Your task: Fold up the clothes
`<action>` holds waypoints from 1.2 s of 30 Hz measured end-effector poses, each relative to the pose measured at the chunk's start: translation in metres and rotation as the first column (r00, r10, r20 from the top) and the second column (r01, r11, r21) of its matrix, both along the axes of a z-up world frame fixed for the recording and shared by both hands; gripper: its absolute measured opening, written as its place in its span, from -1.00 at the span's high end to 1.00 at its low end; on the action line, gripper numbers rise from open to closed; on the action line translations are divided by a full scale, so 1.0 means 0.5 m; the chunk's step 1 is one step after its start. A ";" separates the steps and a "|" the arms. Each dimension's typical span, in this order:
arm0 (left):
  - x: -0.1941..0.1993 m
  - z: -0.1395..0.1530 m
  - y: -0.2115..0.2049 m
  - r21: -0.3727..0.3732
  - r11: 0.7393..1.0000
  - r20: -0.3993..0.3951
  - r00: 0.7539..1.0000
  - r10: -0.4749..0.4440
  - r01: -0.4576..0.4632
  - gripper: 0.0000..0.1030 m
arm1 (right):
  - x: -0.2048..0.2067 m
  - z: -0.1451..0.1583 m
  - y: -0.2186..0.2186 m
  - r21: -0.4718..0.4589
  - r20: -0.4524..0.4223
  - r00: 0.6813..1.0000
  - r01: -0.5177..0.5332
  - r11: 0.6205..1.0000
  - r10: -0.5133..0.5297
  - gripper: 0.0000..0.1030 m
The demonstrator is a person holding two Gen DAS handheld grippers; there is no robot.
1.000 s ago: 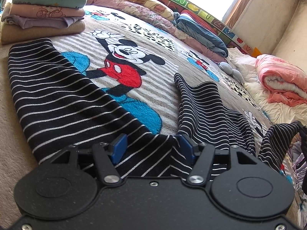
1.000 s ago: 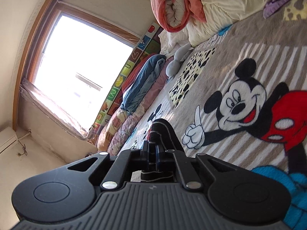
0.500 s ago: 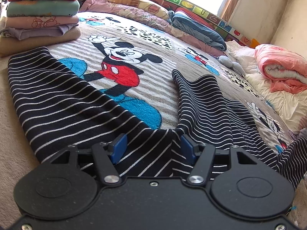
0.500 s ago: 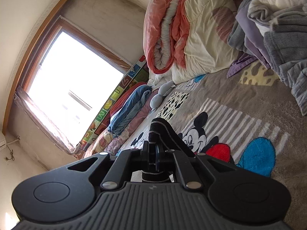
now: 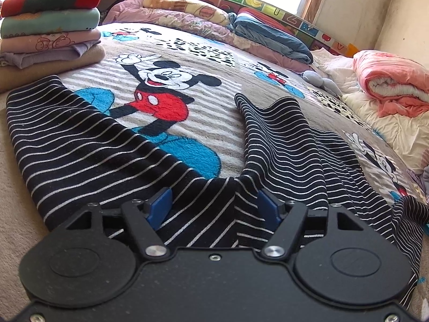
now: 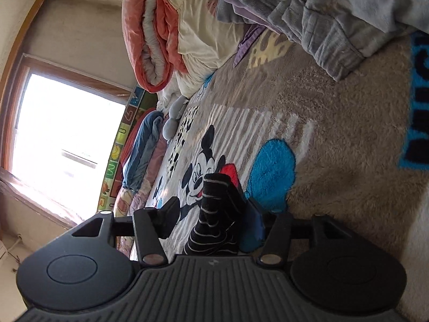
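Both claws have just been opening: our right gripper [image 6: 209, 220] frees the striped trousers [image 5: 107, 155], our left gripper [image 5: 214, 206] spread above them; we smooth before folding.

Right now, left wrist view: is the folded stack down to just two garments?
No, the folded stack at the bed's far left shows at least five layers, red-and-green sweater on top.

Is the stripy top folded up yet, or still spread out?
Spread out, not yet folded. The stripy top lies flat across the cartoon blanket, its two parts splayed apart in a V.

Both the left gripper [image 5: 215, 204] and the right gripper [image 6: 211, 220] have just been spreading their fingers.
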State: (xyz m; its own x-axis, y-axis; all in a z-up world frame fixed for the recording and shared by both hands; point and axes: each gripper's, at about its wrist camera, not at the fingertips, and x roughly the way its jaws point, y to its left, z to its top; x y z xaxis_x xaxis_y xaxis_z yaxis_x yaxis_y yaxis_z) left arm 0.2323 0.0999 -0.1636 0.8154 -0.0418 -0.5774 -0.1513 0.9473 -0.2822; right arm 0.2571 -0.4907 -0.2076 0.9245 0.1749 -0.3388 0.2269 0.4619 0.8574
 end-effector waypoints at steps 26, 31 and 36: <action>0.004 0.001 -0.004 0.011 1.000 -0.007 1.000 -0.025 0.025 -0.45 | 0.106 0.055 0.048 -0.295 0.025 0.992 -0.112 0.949 0.125 0.89; 0.006 0.000 -0.010 0.034 0.999 -0.011 0.999 -0.038 0.039 -0.52 | 0.115 0.062 0.018 -0.327 -0.068 0.997 -0.063 0.943 0.043 0.89; 0.005 0.000 -0.009 0.027 0.999 -0.012 0.999 -0.042 0.042 -0.52 | 0.103 0.018 -0.001 -0.313 -0.175 0.983 -0.009 0.950 -0.048 0.47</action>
State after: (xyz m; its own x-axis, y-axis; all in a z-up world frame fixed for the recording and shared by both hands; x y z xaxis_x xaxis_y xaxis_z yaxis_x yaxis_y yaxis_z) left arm 0.2346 0.0956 -0.1634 0.8066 -0.0599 -0.5881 -0.1146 0.9601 -0.2550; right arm 0.3084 -0.4912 -0.1985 0.8459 0.0169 -0.5330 0.3743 0.6932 0.6159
